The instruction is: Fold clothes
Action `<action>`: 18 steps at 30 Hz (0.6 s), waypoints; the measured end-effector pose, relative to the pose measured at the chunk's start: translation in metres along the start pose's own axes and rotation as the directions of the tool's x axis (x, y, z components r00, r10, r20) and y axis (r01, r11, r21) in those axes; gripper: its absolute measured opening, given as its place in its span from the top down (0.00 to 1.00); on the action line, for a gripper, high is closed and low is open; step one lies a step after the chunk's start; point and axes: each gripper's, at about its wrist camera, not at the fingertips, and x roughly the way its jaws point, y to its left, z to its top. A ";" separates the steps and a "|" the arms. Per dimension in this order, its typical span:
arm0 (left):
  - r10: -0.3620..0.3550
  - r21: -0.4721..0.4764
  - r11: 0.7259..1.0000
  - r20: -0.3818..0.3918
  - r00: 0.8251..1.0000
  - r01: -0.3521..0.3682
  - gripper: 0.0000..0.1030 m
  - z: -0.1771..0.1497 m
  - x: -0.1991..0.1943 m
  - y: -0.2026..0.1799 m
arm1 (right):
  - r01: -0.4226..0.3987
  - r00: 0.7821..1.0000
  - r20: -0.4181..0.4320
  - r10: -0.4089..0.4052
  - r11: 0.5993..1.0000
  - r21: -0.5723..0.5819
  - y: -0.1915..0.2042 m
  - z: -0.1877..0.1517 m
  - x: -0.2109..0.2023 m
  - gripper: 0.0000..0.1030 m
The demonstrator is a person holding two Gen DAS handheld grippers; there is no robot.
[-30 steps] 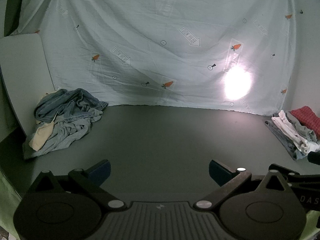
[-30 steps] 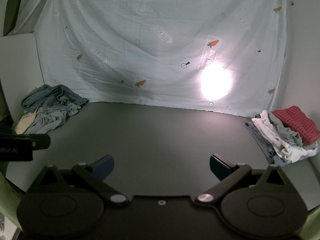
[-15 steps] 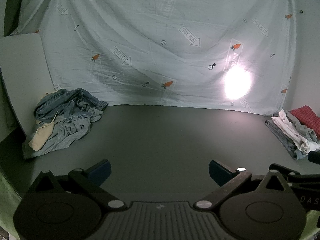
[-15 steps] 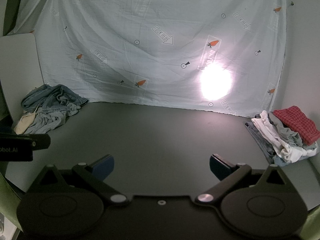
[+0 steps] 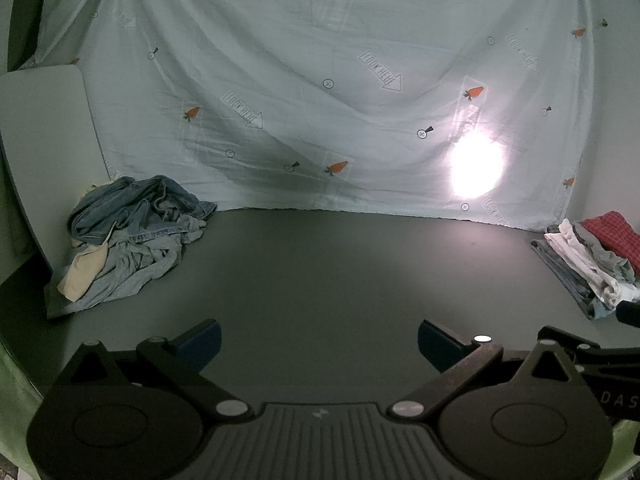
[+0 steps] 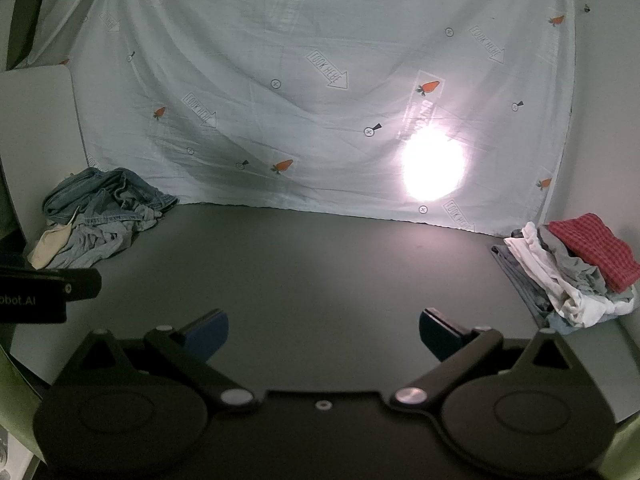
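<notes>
Hovering level over the dark table [image 5: 320, 272]: left gripper [image 5: 319, 340] and right gripper [image 6: 324, 334], jaws apart, empty.

denim heap [image 5: 132, 232]: crumpled, unfolded, table's far left | folded stack [image 6: 572, 272]: red checked piece on top, far right

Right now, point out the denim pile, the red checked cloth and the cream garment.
denim pile [image 5: 132, 216], left wrist view, crumpled blue top of the heap.
red checked cloth [image 6: 596, 248], right wrist view, middle of its upper face.
cream garment [image 5: 86, 272], left wrist view, its pale front fold.
</notes>
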 end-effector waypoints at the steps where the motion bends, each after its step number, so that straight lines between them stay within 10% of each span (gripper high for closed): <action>1: 0.000 -0.001 1.000 -0.001 1.000 0.000 0.00 0.000 0.000 0.000 | 0.000 1.000 0.000 0.000 1.000 -0.001 0.001 0.000 0.000 0.00; 18: -0.014 -0.004 1.000 -0.001 1.000 0.014 0.00 0.002 0.000 0.005 | 0.002 1.000 0.002 -0.002 1.000 -0.006 0.002 0.000 0.001 0.00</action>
